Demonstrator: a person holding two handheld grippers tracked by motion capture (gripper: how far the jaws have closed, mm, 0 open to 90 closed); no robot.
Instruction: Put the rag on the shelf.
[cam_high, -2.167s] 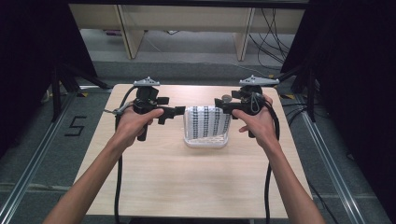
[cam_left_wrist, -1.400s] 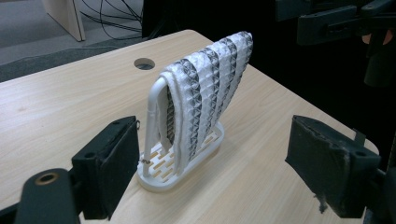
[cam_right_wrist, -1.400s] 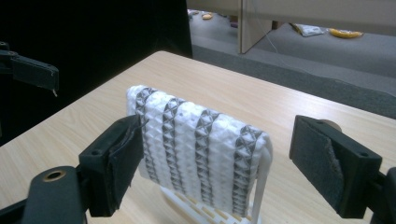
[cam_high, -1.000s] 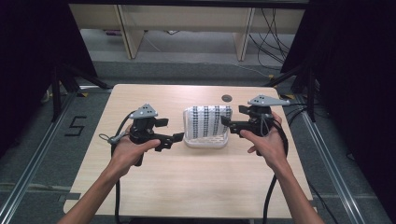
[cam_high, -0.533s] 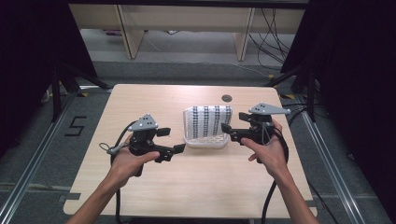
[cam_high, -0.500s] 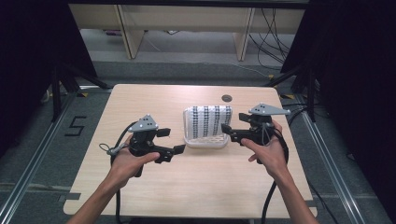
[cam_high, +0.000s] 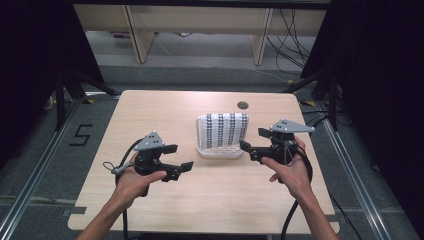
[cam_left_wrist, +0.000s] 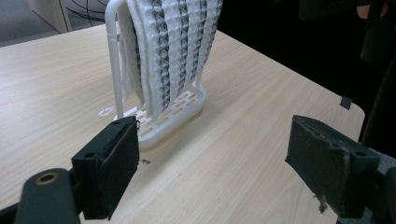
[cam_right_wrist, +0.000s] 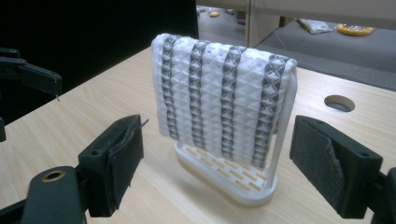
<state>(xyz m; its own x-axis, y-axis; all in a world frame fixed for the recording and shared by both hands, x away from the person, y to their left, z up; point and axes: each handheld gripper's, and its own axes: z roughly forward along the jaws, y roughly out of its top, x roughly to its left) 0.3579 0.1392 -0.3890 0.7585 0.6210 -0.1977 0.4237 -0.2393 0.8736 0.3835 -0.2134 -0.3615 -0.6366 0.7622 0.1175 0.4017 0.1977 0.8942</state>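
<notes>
The left gripper (cam_high: 181, 158) sits at about seven o'clock on the table (cam_high: 150, 115), its jaws spread wide apart and holding nothing, pointing toward two o'clock. In the left gripper view the white rack (cam_left_wrist: 164, 120) stands just beyond the jaw tips, not touched. The right gripper (cam_high: 248, 142) hovers at about four o'clock, jaws likewise wide apart and empty, aimed toward nine o'clock at the rack's side. The striped white and grey cloth (cam_right_wrist: 223, 100) hangs folded over the rack's upright bar, near the table's centre between the two grippers. A round hole (cam_high: 243, 105) lies at one o'clock from the rack.
</notes>
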